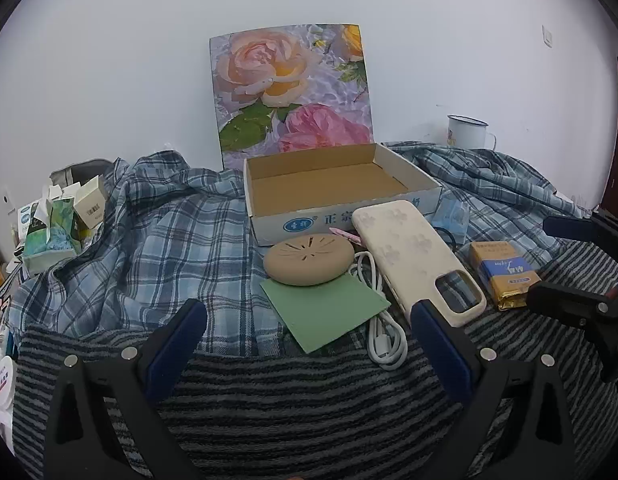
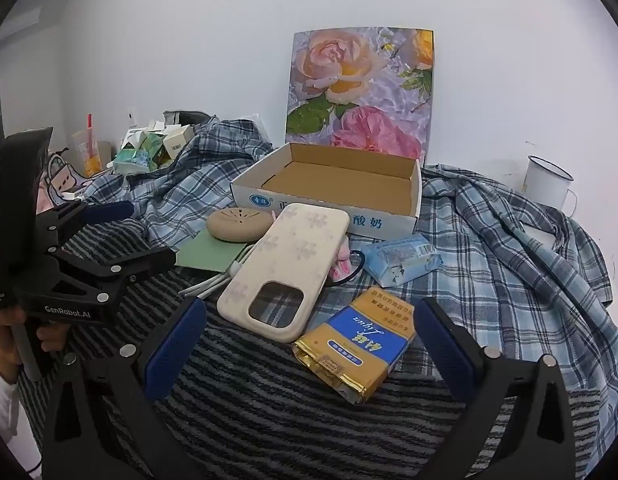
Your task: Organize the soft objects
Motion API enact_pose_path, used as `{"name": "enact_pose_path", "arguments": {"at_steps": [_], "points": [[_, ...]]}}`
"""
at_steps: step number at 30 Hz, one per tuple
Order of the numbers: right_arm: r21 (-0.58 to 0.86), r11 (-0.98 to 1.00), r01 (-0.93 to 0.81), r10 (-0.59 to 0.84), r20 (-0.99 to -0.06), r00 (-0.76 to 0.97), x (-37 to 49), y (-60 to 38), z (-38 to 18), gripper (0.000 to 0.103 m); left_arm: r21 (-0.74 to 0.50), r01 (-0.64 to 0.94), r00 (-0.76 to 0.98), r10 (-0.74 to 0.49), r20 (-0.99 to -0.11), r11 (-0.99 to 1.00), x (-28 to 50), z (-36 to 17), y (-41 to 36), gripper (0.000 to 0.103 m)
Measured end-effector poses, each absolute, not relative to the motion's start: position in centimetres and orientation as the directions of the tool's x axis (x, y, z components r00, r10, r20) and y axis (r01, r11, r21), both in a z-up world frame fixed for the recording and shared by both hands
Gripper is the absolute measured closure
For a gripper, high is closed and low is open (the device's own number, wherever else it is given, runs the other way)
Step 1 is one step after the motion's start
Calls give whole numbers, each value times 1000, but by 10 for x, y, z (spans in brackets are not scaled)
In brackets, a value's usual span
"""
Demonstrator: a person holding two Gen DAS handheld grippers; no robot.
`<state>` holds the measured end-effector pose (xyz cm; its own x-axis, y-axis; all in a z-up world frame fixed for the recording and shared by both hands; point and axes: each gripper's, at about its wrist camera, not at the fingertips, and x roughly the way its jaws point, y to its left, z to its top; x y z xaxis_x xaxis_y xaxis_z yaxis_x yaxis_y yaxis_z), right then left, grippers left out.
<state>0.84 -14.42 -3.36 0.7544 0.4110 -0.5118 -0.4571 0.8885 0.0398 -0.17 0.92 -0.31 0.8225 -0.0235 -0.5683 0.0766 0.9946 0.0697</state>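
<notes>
An open cardboard box (image 1: 269, 224) (image 2: 416, 196) stands empty on a blue plaid shirt (image 1: 149, 240) (image 2: 509, 260). In front of it lie a cream phone case (image 1: 419, 256) (image 2: 285, 268), a tan round silicone pad (image 1: 309, 260) (image 2: 239, 224), a green card (image 1: 329, 308) (image 2: 207, 256), a white cable (image 1: 383, 332), a blue tissue pack (image 1: 451, 214) (image 2: 401, 264) and a gold-and-blue packet (image 1: 503, 274) (image 2: 357, 344). My left gripper (image 1: 309, 336) (image 2: 145, 234) hangs open short of the card. My right gripper (image 2: 309, 336) (image 1: 549, 264) is open just short of the packet.
A grey striped towel (image 1: 309, 400) (image 2: 269, 400) covers the near side. A flower-print board (image 1: 293, 88) leans on the wall behind the box. A white enamel mug (image 1: 467, 132) (image 2: 547, 182) stands back right. Small cartons and wrappers (image 1: 61, 216) (image 2: 149, 148) are piled at left.
</notes>
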Motion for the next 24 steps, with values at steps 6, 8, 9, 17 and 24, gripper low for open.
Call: {"name": "enact_pose_path", "arguments": {"at_steps": [6,8,9,17,24], "points": [[45,888,-457,413,-515,751,10,-145,-33,0,71,77,823,-23,-568,994,-2,-4,10,0],[44,889,-456,412,-515,752,10,-145,-33,0,71,78,822,-24,-570,994,-1,-3,10,0],[43,889,-457,411,-515,752,10,-145,-33,0,71,78,822,-24,-570,994,-1,-3,10,0],[44,889,-456,411,-515,752,10,-145,-33,0,72,79,821,-24,-571,994,-1,-3,10,0],[45,888,-457,412,-518,750,10,-145,-34,0,74,77,820,-21,-571,994,0,-3,9,0]]}}
